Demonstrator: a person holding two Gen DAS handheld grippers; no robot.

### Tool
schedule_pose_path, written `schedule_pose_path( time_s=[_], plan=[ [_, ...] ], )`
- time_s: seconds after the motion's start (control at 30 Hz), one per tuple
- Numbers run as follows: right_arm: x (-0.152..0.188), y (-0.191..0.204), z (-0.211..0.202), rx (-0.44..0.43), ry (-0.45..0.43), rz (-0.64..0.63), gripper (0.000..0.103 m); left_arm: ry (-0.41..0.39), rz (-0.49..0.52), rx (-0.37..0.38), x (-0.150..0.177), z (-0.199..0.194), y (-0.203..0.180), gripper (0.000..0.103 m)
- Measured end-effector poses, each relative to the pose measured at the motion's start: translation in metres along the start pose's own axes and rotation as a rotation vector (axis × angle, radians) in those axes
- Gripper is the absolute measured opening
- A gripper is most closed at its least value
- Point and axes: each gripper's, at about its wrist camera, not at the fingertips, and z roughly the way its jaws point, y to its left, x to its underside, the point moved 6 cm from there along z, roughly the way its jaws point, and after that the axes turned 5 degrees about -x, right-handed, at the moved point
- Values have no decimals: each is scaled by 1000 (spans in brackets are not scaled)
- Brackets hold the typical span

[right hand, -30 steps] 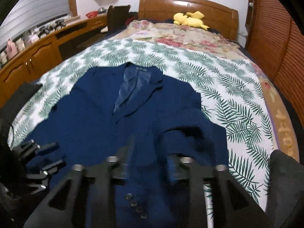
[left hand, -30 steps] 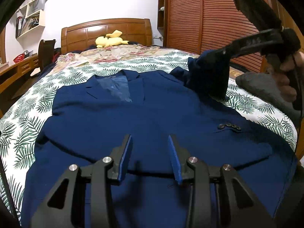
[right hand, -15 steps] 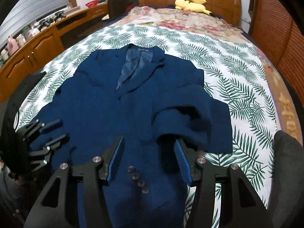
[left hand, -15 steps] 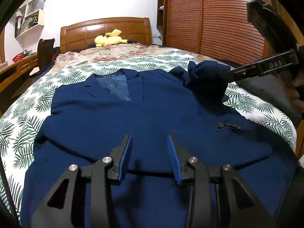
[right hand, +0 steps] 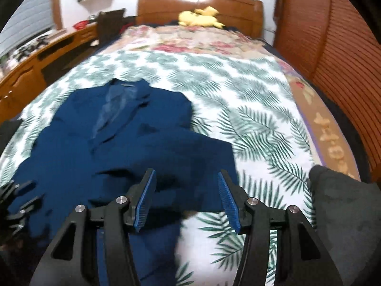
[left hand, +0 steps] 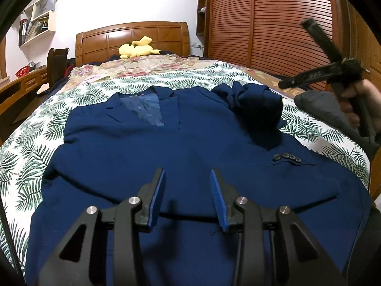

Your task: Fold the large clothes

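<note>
Bedroom, palm-print bedspread with wooden headboard behind. Navy blazer lies flat, front up, one sleeve bunched at the shoulder on the wardrobe side. Left gripper hovers over the hem, jaws apart, empty. Right gripper wide, empty, above that sleeve. Sleeve-fold step; next probably regrip the sleeve and lay it flat across the chest.

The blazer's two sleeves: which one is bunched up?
The sleeve nearest the wooden wardrobe: it's heaped at the shoulder, while the other sleeve lies flat.
</note>
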Motion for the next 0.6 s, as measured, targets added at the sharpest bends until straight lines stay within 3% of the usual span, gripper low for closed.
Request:
schedule_pose_path(
  time_s=[0.3,0.6],
  plan=[
    [25,-48,60,68,101,77,54,4,0,2,1,0,-2,37],
    [52,-61,104,69,201,130,55,4,-6,3,1,0,-1,37]
  ],
)
